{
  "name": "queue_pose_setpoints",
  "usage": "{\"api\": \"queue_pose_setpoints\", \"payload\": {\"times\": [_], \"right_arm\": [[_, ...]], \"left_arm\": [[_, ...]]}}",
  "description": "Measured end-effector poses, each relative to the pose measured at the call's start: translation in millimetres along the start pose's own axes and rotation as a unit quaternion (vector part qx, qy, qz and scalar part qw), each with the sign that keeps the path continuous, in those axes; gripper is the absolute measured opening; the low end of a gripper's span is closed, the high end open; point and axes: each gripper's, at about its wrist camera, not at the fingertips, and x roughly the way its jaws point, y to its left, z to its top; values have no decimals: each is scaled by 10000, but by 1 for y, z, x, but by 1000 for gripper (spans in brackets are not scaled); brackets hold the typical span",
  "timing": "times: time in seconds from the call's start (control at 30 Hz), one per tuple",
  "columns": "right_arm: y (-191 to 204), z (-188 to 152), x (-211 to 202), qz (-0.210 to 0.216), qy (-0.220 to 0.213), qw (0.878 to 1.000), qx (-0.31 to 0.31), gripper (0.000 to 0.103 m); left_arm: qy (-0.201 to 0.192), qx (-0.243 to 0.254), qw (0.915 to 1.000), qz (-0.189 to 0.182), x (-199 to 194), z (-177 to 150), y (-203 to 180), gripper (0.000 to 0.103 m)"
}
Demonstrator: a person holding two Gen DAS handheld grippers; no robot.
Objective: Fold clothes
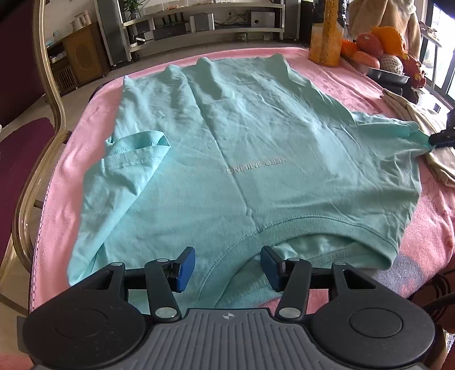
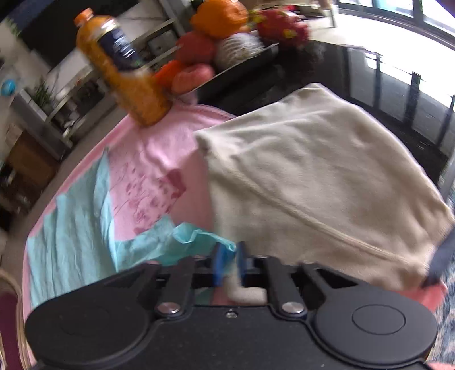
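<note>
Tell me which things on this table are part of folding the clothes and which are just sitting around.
Part of the job:
teal T-shirt, spread flat
right gripper, fingers pinching the shirt's sleeve
left gripper, fingers apart near the collar
cream garment, probably next to fold

Just lying about:
orange juice bottle
fruit tray
pink blanket under it all
chair

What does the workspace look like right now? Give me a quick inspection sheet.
Surface: pink blanket covering the table.
Job's things: teal T-shirt spread flat, one sleeve folded in; beige garment beside it.
Clutter: orange juice bottle, fruit tray.
Grippers: left gripper open over the collar; right gripper shut on the teal sleeve tip.
Cables: nothing seen.
Surroundings: chair, shelving, windows.
</note>
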Motion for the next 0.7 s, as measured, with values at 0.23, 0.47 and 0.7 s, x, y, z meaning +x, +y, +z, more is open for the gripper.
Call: {"api": "queue_pose_setpoints", "payload": {"times": [0.23, 0.47, 0.7], "right_arm": [[-17, 19, -12, 103, -472, 9980, 398, 2], [1, 9, 8, -593, -195, 9973, -386, 3], [25, -18, -35, 98, -502, 9964, -677, 12]], "left_arm": [[43, 14, 10000, -56, 3, -1, -1, 52], [-22, 160, 9999, -5, 3, -3, -6, 52], [-311, -235, 9992, -57, -17, 2, 7, 52]]}}
